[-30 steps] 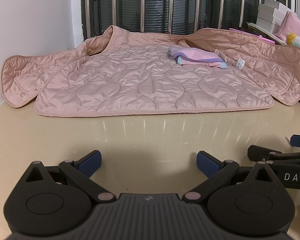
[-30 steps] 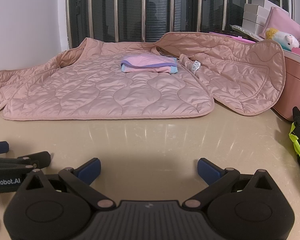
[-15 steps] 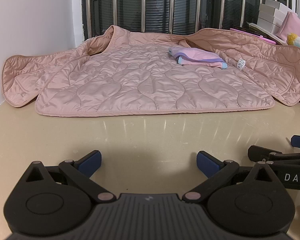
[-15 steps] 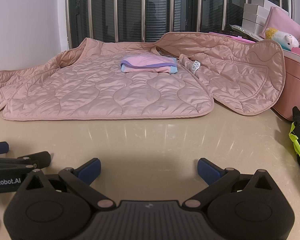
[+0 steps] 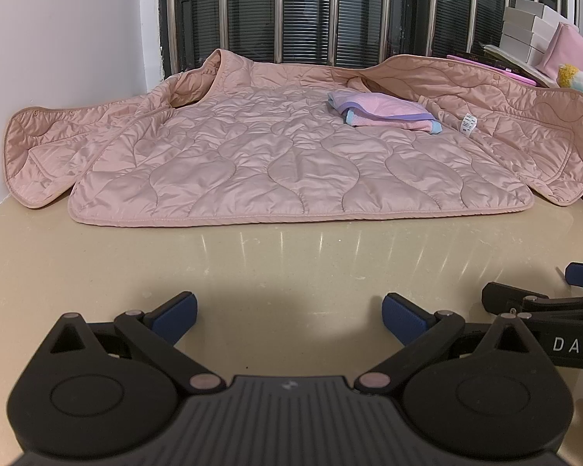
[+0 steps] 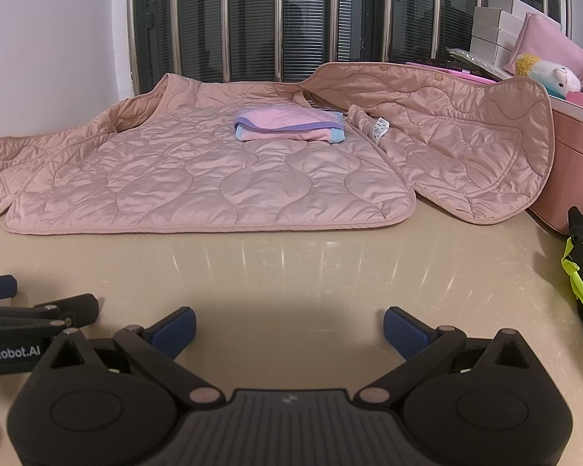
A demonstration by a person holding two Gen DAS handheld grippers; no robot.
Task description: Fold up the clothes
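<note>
Quilted pink jacket (image 5: 291, 163) spread open on the far half of the worktop (image 5: 276, 272), long axis left to right, hem edge nearest. Small folded pink garment (image 5: 384, 112) on top, right of centre. Straight ahead of both grippers, well apart across bare surface. Left gripper (image 5: 287, 310) released, empty, nearer the left flap. Right gripper (image 6: 289, 320) released, empty, nearer the raised right flap.
</note>
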